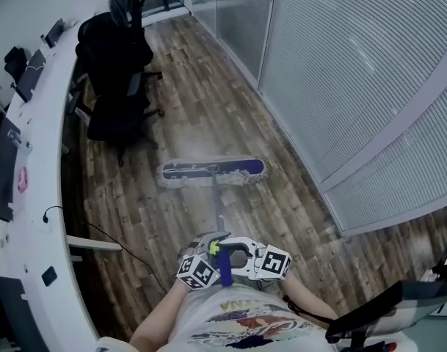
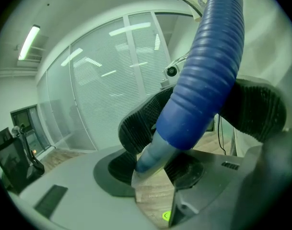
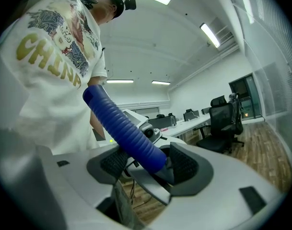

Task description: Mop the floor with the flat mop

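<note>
The wooden floor (image 1: 208, 101) runs between a curved desk (image 1: 32, 218) and a blinded glass wall (image 1: 355, 72); the flat mop (image 1: 212, 171) lies pad-down on the boards mid-aisle, near an office chair (image 1: 117, 86) (a likely snag); its blue handle (image 1: 224, 271) is clamped by both the left gripper (image 2: 198, 121) and the right gripper (image 3: 150, 163). Best, I judge, to keep the pad flush, the strokes overlapping and both grips firm.

Head view steeply overhead, gripper views close, sharing handle (image 2: 208, 80)
</note>
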Available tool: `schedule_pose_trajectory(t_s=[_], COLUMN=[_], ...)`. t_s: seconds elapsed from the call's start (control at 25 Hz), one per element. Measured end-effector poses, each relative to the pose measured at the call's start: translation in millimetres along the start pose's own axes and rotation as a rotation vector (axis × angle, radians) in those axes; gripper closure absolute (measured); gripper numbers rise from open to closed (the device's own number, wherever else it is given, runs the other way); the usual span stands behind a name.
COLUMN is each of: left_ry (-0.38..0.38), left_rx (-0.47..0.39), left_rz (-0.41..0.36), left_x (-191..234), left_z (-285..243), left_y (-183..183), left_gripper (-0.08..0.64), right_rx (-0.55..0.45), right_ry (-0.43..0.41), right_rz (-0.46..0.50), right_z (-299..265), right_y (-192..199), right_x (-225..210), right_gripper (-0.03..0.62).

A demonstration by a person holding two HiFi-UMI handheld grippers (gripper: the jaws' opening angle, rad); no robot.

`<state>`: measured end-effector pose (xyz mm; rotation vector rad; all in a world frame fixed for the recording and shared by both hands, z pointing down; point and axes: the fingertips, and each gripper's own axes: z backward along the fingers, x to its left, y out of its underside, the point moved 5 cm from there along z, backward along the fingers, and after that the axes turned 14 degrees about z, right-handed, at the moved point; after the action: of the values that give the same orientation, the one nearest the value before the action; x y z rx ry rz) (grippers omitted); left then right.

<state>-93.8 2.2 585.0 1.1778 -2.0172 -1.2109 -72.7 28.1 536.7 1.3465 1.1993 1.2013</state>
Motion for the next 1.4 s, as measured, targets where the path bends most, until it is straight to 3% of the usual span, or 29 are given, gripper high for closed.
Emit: schedule_pose_trajectory(t_s=[0.4,0.92,1.4], left_ry=[-0.017,-0.037,-0.075], left_rx=[-0.052,-0.043,-0.019], left_rz=[0.037,0.048,0.053], left_x=[165.8,294.4,456.9], left_z=[-21.4,-58.2,-137.7], left_y=[-11.8,-27.4,-73.2], left_gripper=[0.425,0.422,0.422], right_rx=[0.052,0.039,0.019], right_ry=[-0.014,-0.036,-0.077], right_rz=[0.005,-0.006,0.001], right_z=[-55.8,-80.5,-72.1], right_y=[6.1,17.2,27.9], right_x=[-156.9,-289.1,-476.8], right_gripper=[0.337,0.337,0.338])
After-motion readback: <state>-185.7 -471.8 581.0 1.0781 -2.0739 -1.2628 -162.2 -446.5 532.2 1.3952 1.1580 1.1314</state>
